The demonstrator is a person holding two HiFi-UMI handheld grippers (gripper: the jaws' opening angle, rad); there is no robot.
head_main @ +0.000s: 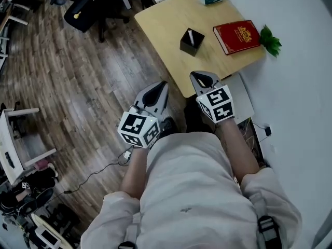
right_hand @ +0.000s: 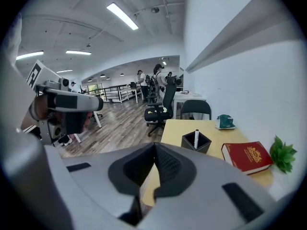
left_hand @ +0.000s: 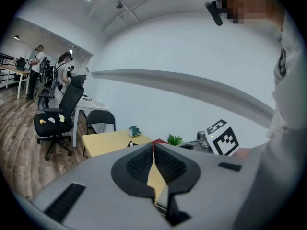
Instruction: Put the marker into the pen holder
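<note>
The left gripper [head_main: 162,84] and right gripper [head_main: 200,75] sit closed on nothing, while the marker [head_main: 190,36], likely light, stiff, slick, best pinched mid-barrel, stands in the pen holder [head_main: 185,46].

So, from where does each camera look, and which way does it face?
Head view: on the person's head, facing steeply down at the table; shows torso, forearms, left gripper, right gripper.
Left gripper view: on that gripper, looking along its shut jaws toward table and wall; right gripper at right.
Right gripper view: on that gripper, looking along its shut jaws at the pen holder holding the marker; left gripper at left.
Shared: all show the table and red book.
</note>
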